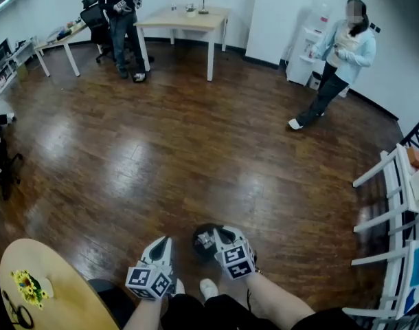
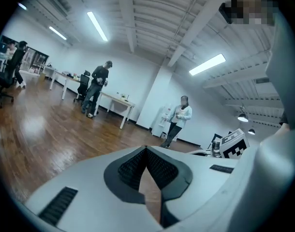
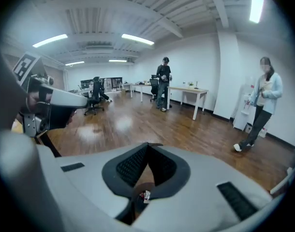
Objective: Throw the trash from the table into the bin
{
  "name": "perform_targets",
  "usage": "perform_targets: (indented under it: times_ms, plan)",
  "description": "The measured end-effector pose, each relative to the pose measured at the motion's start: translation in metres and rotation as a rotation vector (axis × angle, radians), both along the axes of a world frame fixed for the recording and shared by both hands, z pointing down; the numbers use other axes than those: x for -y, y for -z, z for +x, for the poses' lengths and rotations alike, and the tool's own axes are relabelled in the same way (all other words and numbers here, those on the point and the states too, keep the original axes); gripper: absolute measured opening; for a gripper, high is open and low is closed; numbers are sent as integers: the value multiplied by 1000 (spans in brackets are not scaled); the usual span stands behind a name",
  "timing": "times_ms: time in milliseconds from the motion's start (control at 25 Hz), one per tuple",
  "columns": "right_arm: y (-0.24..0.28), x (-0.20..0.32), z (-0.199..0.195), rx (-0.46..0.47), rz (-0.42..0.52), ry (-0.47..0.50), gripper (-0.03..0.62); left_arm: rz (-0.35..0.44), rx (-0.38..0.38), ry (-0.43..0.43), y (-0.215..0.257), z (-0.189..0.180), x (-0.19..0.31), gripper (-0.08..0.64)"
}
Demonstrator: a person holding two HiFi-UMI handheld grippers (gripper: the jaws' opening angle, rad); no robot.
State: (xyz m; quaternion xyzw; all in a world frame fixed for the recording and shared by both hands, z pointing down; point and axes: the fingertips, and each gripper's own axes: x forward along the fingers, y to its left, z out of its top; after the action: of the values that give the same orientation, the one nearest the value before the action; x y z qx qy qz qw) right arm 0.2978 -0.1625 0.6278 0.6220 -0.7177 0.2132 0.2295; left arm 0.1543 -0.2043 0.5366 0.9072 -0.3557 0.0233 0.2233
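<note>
The right gripper (image 3: 147, 148) has its ribbed black pads pressed together with nothing between them. The left gripper (image 2: 146, 151) is closed and empty too. Below the right pads, at 6 o'clock, a white-and-red scrap (image 3: 145, 195) lies inside the dark round bin (image 1: 198, 245), so that piece looks delivered.

The bin stands on the floor (image 1: 196, 150) just beyond the person's shoes (image 1: 208, 289), so a careless step or a swing of the right gripper could tip it. On the round bench (image 1: 72, 301), at 8 o'clock, sits a yellow crumpled-looking thing (image 1: 27, 285). It looks light and crinkly, so closed pads would shove it off the edge rather than catch it.

The gripper shells are smooth pale plastic. The floor is glossy dark planks and the bench is pale wood. I cannot identify the black looped thing (image 1: 16, 313) beside the yellow one.
</note>
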Motion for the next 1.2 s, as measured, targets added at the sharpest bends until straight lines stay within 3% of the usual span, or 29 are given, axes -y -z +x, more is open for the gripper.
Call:
perform_targets:
  times_ms: [200,480,600,800,1040,1200]
  plan:
    - [76,45,-9,-31,179,35,2,153,-55,56,65,-25,25,2]
    - [155,71,-100,-26,344,183,2,294,-78,186,124,-117,15,3]
    - [172,78,-175,-2,390,298,2,341,-45,302,135,-192,-2,3]
    - [193,69,-339,35,436,543,2,372,36,561,141,-345,-48,3]
    - [209,-7,-530,88,469,880,2,402,45,891,154,-502,-162,3]
    - [212,-84,-636,129,482,1102,2,399,79,1107,153,-583,-258,3]
